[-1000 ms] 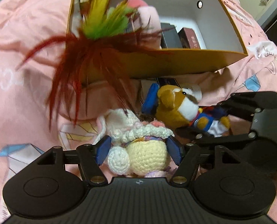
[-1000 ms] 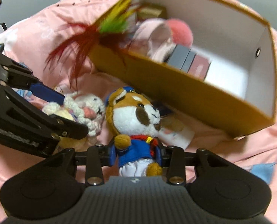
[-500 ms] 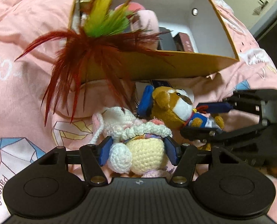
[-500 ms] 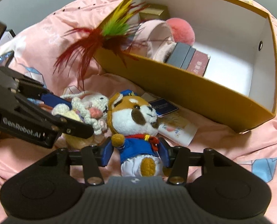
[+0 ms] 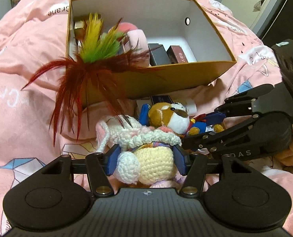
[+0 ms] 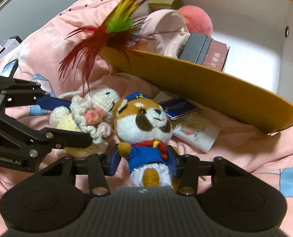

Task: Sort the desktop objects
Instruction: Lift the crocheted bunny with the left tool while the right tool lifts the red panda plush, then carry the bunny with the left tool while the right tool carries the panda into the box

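My left gripper is shut on a crocheted white-and-yellow bunny, also seen in the right wrist view. My right gripper is shut on a plush dog in a blue sailor suit, which shows in the left wrist view with the right gripper around it. Both toys are side by side, low over the pink bedding, in front of the yellow cardboard box.
The box holds a feather toy hanging over its near wall, a pink fluffy item, small dark and maroon boxes and a gold box. A white card and a blue tag lie on the pink quilt.
Both grippers have pulled back and risen with their toys; the box now sits farther off and more of its inside shows. Both grips are unchanged.
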Available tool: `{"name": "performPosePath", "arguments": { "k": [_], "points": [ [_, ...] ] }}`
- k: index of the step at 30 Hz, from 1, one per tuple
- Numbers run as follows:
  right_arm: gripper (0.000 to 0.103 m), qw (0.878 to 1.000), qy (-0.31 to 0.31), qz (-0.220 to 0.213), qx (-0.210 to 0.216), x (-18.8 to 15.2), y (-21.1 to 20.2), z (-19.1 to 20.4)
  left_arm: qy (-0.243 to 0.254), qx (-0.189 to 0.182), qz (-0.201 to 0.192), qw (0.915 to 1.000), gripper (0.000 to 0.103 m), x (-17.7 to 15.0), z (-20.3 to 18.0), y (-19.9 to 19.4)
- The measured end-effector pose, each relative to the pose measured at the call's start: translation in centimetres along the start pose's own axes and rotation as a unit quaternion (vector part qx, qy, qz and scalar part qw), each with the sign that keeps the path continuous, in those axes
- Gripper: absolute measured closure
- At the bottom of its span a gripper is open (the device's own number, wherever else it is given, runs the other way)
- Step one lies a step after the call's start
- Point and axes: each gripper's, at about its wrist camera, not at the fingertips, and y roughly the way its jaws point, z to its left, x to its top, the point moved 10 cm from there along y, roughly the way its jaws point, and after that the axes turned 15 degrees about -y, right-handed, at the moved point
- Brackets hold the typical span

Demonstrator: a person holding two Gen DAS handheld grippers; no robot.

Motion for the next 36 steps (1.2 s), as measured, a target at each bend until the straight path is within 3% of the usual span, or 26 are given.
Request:
{"name": "performPosePath", "arguments": {
  "k": [6,13,17,22,28,36],
  "points": [
    [0.062,0.999,-0.003,-0.041,-0.027,0.4,-3.6,0.5,0.003,-0.016,-0.024,0.9996,0.038,0.6,-0.8,-2.1],
    [0.063,0.994,0.039,-0.096,-0.040,-0.1,-8.6,-0.3,0.006,-0.066,-0.048,0.9967,0.038,1.5,-3.4,-4.8],
    [0.063,0.988,0.075,-0.131,-0.038,0.4,-11.2,-1.4,0.019,-0.075,-0.081,0.9937,0.038,2.4,-5.0,-6.4],
    [0.064,0.979,0.097,-0.167,-0.066,1.4,-13.8,-2.6,0.027,-0.086,-0.126,0.9879,0.038,4.5,-6.6,-8.1],
    [0.064,0.969,0.126,-0.197,-0.082,2.5,-15.1,-3.9,0.056,-0.083,-0.177,0.9792,0.038,6.9,-8.9,-8.8],
    [0.064,0.959,0.153,-0.217,-0.103,4.0,-15.2,-6.4,0.068,-0.083,-0.208,0.9722,0.038,9.8,-10.2,-8.4]
  ]
}}
